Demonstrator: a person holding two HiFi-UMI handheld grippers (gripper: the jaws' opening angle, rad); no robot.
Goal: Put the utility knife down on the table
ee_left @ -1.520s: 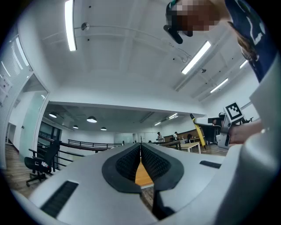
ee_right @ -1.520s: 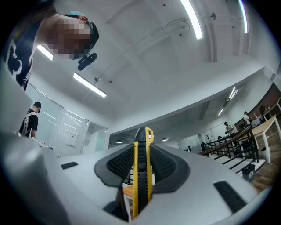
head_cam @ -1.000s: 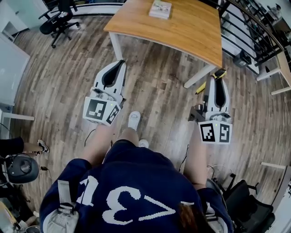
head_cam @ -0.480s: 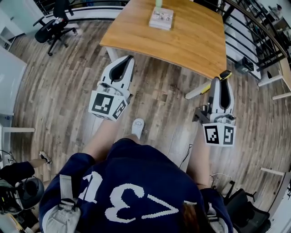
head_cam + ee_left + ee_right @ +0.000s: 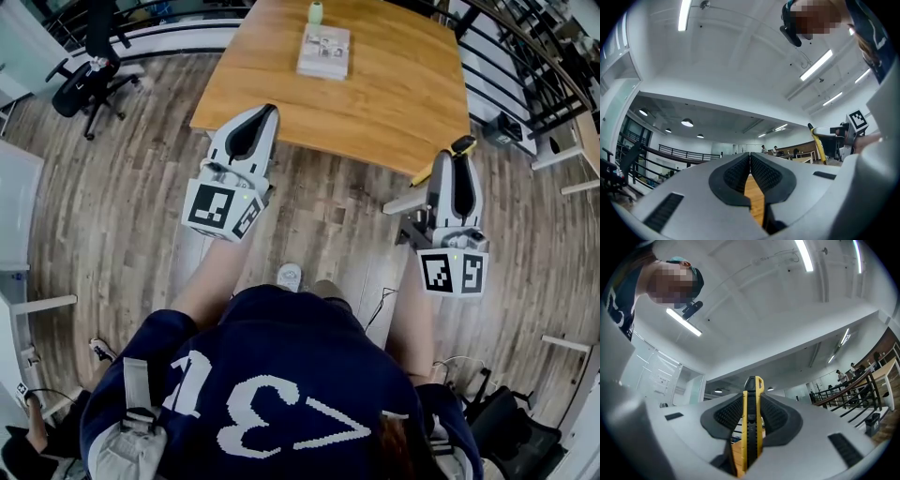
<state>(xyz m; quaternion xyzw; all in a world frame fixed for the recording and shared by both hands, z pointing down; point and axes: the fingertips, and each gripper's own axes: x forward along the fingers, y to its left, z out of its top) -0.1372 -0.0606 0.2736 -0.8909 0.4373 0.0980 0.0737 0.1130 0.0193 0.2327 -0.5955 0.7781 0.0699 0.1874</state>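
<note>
Near the table (image 5: pixel 394 84), right gripper (image 5: pixel 752 399) clamps utility knife (image 5: pixel 751 432); left gripper (image 5: pixel 750 160) closed

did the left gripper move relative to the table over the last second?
Yes. The left gripper went forward: it was over the floor, short of the wooden table; now its tip overlaps the table's near edge.

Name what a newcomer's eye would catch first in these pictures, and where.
The yellow utility knife stands out, clamped in the right tongs by the wooden table's near edge. The left tongs, shut and empty, point toward that table, where a book lies farther back.
</note>
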